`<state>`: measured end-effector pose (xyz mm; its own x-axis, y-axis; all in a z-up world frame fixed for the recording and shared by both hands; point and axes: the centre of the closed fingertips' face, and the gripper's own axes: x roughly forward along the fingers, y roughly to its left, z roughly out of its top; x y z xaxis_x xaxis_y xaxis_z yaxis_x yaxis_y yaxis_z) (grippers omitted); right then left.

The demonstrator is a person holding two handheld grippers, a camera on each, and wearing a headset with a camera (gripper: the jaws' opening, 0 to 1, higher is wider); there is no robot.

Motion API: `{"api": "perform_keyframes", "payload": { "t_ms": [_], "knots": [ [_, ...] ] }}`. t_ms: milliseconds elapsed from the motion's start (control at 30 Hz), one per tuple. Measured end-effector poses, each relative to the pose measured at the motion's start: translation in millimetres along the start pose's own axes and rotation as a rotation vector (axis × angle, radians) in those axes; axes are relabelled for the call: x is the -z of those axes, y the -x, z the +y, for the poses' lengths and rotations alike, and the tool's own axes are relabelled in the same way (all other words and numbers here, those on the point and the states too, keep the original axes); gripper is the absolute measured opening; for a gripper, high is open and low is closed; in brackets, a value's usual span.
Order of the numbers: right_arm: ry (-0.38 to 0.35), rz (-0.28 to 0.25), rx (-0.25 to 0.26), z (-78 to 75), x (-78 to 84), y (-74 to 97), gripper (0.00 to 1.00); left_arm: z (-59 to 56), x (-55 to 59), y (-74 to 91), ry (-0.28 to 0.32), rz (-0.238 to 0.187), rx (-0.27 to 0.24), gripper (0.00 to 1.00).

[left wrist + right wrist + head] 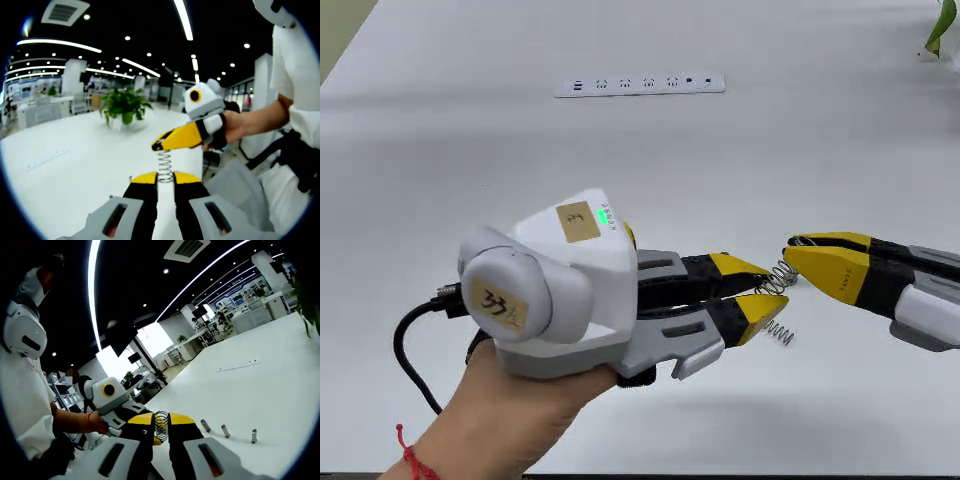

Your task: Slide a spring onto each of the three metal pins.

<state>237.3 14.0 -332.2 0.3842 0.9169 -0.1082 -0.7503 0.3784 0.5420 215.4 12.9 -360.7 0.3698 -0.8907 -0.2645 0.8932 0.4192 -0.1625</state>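
white table (620, 200) lies under a spring (780, 277) held in the air between both grippers. the left gripper (757, 287) is clamped on one end and the right gripper (790, 250) is pinched on the other. a second spring (778, 333) lies just below. pins (225, 431) stand in a row nearby, and a power strip (640, 85) lies far back.
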Motion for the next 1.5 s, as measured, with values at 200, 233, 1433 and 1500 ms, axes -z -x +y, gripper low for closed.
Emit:
{"api": "perform_keyframes", "payload": {
  "t_ms": [200,233,1433,1500],
  "knots": [
    [0.052,0.04,-0.003,3.8,0.7,-0.6,0.11,-0.5,4.0,-1.0,0.004,0.012,-0.001,0.15],
    [0.065,0.049,-0.001,4.9,1.3,-1.1,0.11,-0.6,4.1,-1.0,0.003,0.012,-0.001,0.15],
    [0.272,0.181,-0.023,24.4,9.8,-8.4,0.11,-5.4,12.6,-3.0,0.003,0.036,0.033,0.11],
    [0.271,0.183,-0.022,23.8,9.8,-7.9,0.12,-5.4,12.7,-3.1,0.003,0.036,0.036,0.11]
  ]
}}
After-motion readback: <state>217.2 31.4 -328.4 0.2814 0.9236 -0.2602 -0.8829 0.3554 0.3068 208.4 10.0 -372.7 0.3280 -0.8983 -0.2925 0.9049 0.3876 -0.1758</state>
